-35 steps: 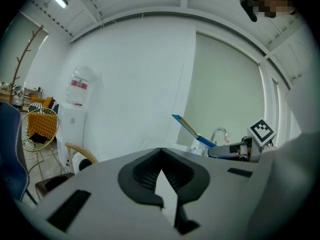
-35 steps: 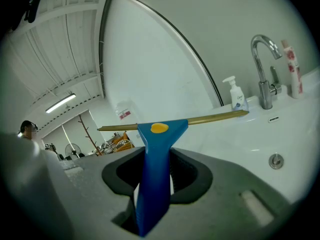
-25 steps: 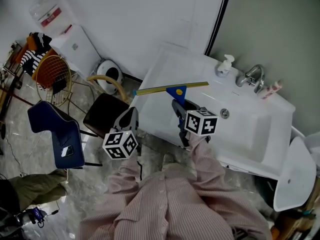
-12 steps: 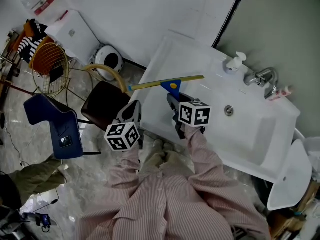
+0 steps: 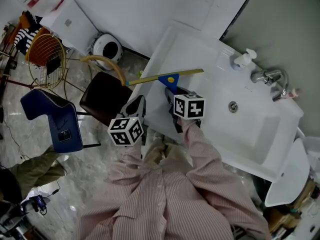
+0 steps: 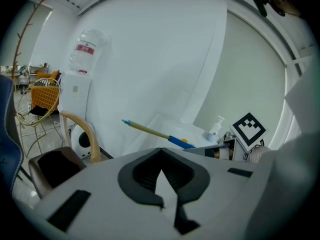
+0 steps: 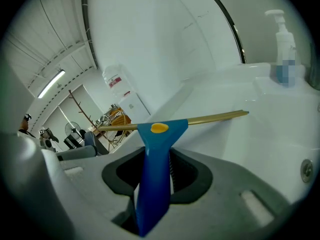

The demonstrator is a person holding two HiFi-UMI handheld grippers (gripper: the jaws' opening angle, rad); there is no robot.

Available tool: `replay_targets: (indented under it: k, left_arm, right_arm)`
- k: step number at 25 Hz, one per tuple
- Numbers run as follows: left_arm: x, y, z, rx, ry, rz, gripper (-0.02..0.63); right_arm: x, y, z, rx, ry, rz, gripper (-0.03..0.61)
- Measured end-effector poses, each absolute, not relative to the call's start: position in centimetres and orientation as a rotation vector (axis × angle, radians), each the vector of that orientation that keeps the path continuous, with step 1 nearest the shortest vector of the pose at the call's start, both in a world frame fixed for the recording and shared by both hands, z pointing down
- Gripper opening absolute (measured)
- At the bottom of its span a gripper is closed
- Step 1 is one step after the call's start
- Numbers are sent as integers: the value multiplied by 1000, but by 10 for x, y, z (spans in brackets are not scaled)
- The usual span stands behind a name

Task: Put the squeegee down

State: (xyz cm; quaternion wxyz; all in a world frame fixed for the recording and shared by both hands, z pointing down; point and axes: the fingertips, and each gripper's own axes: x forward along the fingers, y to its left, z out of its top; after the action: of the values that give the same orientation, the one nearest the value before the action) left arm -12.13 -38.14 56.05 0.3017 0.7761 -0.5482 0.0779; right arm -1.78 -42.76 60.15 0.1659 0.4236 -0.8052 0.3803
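The squeegee [image 5: 166, 77] has a blue handle and a long brass-coloured blade bar. My right gripper [image 5: 173, 93] is shut on the handle [image 7: 154, 174], and the blade [image 7: 212, 117] lies crosswise just above the left part of the white washbasin [image 5: 167, 46]. The left gripper [image 5: 137, 105] hangs beside the basin's front left corner, over the floor, shut with nothing between its jaws [image 6: 161, 156]. From the left gripper view the squeegee [image 6: 150, 130] shows ahead and to the right.
A soap dispenser [image 5: 243, 59] and a tap [image 5: 269, 76] stand at the basin's back. A dark brown chair [image 5: 102, 101] sits left of the basin, with a blue chair [image 5: 50, 119] and a wire basket [image 5: 45, 59] farther left. A white lid [image 5: 286, 179] lies at the right.
Both grippers have sunk. The right one has carried the squeegee down and a little left, closer to the basin's left surface. Its grip on the handle is unchanged.
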Motion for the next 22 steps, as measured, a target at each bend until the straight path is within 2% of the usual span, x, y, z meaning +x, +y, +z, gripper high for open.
replay_targets:
  k: [22]
  left_arm:
    - [-122,-384,565,2058,-1424,202,2]
  right_arm:
    - [-27,-425,626,1221,-2133,987,132]
